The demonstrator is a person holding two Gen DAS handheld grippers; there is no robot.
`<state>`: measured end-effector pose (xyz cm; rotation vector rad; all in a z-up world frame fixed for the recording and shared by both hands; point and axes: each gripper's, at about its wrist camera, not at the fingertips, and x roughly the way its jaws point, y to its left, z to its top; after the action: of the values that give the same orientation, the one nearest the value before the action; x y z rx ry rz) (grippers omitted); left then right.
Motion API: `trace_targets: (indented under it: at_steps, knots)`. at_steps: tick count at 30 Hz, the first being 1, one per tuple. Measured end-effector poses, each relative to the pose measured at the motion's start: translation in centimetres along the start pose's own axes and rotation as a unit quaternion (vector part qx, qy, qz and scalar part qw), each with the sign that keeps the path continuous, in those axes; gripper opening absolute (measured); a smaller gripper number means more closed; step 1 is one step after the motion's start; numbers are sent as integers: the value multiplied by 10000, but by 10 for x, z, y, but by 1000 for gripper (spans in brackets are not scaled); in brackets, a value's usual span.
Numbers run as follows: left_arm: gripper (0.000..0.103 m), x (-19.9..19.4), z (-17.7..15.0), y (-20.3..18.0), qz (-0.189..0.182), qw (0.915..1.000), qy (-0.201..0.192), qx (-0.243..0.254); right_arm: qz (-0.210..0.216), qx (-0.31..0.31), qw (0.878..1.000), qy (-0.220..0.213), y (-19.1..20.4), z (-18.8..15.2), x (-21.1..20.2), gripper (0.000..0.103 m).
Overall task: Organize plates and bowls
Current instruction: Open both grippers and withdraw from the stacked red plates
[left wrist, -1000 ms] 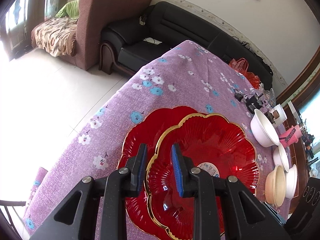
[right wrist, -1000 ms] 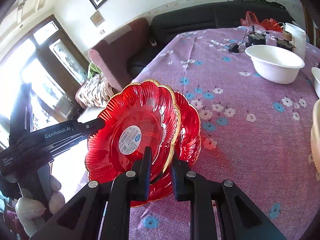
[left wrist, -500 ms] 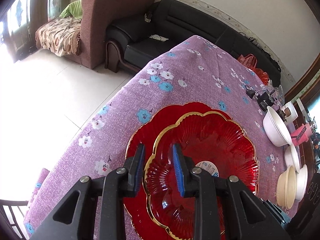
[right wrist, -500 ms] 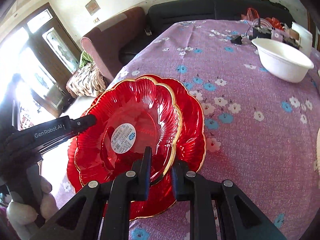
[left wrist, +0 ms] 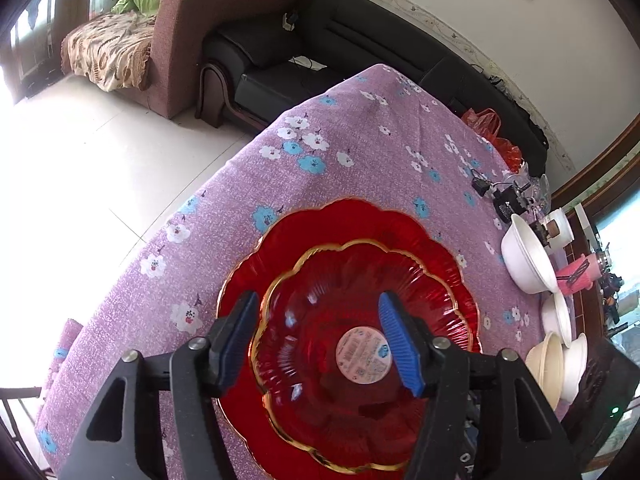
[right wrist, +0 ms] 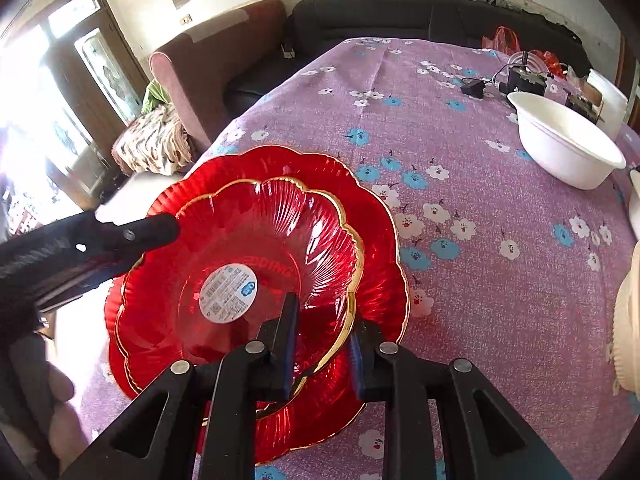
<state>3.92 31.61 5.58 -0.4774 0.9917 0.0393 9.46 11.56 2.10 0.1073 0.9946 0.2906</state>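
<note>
A small red scalloped plate (left wrist: 320, 380) with a gold rim and a round sticker lies nested inside a larger red plate (left wrist: 360, 220) on the purple flowered tablecloth (left wrist: 360, 140). My left gripper (left wrist: 318, 300) hovers over the small plate's near-left rim, its jaws opening wide and touching nothing. From the right wrist view the small plate (right wrist: 260, 232) sits centred in the large plate (right wrist: 376, 240). My right gripper (right wrist: 324, 320) straddles the small plate's near rim. Its jaws are opening, with the rim loose between them. The left gripper's fingertip (right wrist: 152, 228) shows at the far side.
A large white bowl (right wrist: 564, 152) stands at the back right, near black chargers and cables (right wrist: 472, 88). Cream and white bowls (left wrist: 556, 360) lean stacked at the right edge beside a pink cup (left wrist: 576, 276). The table's left edge drops to the floor; sofas stand behind.
The small plate has come down from its tilt and settled inside the large plate. My left jaws have let go of its rim and spread wide. The right jaws have parted slightly.
</note>
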Motion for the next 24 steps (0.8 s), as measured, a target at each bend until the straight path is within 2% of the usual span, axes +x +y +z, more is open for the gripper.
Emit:
trace_targets:
  at_steps: [5, 8, 14, 20, 24]
  knots:
    - [70, -8, 8, -4, -89, 9998, -144, 72, -169, -62, 9998, -55, 3, 1, 1, 25]
    - [70, -18, 10, -8, -227, 9993, -265, 164, -23, 51, 9999, -146, -1, 1, -1, 25]
    - [73, -54, 0, -21, -127, 9951, -832, 510, 358, 476, 9977, -310, -14, 4, -8, 29]
    - [77, -95, -18, -33, 117, 9852, -1506, 805, 311, 398, 9961, -723, -16, 4, -31, 40]
    - [80, -122, -37, -44, 258, 9743, -2005, 997, 296, 408, 9934, -1027, -22, 2, -55, 44]
